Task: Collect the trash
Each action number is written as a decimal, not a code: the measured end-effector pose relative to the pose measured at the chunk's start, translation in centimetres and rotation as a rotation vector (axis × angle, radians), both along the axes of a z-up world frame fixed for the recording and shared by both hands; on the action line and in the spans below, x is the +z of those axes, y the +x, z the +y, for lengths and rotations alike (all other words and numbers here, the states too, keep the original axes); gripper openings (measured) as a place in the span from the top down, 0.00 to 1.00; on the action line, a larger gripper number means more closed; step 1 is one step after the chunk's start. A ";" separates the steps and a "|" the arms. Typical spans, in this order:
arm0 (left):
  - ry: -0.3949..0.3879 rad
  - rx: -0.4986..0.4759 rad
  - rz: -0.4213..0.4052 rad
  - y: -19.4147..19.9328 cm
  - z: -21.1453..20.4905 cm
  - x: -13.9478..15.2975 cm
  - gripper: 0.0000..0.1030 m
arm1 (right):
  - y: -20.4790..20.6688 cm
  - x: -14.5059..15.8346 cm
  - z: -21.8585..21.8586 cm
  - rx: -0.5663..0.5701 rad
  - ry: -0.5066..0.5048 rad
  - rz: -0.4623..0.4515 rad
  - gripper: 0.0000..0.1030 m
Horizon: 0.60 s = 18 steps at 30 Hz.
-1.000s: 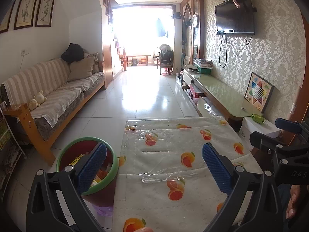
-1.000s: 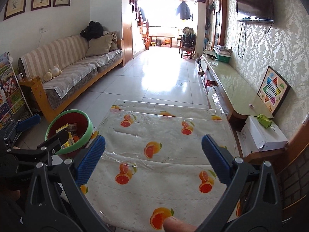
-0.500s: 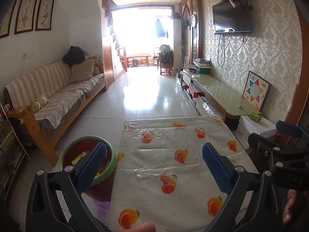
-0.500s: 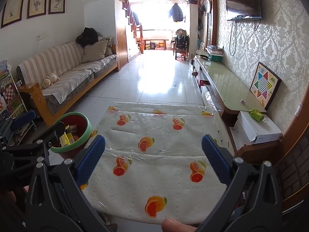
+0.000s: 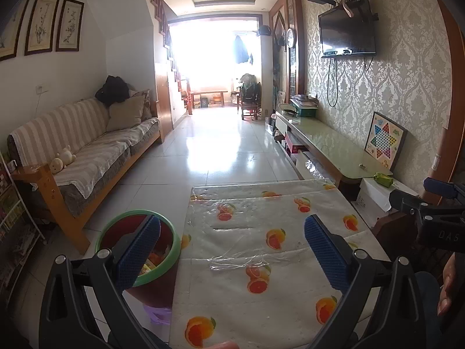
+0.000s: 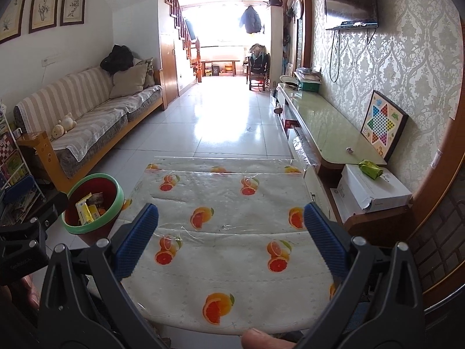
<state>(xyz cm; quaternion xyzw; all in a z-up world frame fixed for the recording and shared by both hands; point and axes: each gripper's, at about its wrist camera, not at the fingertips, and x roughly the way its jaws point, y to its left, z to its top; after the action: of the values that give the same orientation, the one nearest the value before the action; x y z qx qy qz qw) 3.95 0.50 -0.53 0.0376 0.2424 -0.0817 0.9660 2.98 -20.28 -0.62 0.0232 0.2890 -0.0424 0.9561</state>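
Left wrist view: the left gripper (image 5: pixel 232 250) hangs over the near end of the table (image 5: pixel 290 299), blue pads (image 5: pixel 325 250) wide apart with nothing between them. The table has a fruit-print cloth under clear plastic, and I can't spot any trash lying on it. The bin (image 5: pixel 171 250), red with a green rim, sits on the floor right at the table's left edge, partly hidden behind the left pad, with some orange and yellow wrappers (image 5: pixel 154 261) showing inside. The right gripper (image 5: pixel 436 203) pokes in at the far right, too cut off to judge there. Right wrist view: the right gripper (image 6: pixel 231 229) is also spread wide and empty above the table (image 6: pixel 232 276). The bin (image 6: pixel 116 203) shows better here, off the left side of the table, with yellow wrappers (image 6: pixel 85 210) and other scraps in it. A green packet (image 6: pixel 370 169) sits on a white box (image 6: pixel 377 192) to the right of the table, by the wall
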 end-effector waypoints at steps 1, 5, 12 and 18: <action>-0.002 0.002 -0.003 0.0 0.0 0.0 0.08 | 0.0 0.0 -0.1 -0.002 0.000 0.002 0.05; -0.008 0.017 -0.005 0.0 0.0 0.1 0.08 | 0.0 0.1 -0.3 -0.007 -0.003 -0.001 0.05; -0.008 0.033 -0.007 0.1 0.2 0.2 0.08 | 0.0 0.1 -0.2 -0.008 -0.007 -0.004 0.05; -0.004 0.027 -0.002 0.1 0.0 0.0 0.08 | -0.1 0.1 -0.1 -0.004 -0.011 -0.006 0.05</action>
<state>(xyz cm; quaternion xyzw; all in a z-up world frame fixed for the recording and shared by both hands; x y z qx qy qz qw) 4.09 0.48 -0.51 0.0326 0.2419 -0.0692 0.9673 2.92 -20.36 -0.47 0.0186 0.2857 -0.0460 0.9570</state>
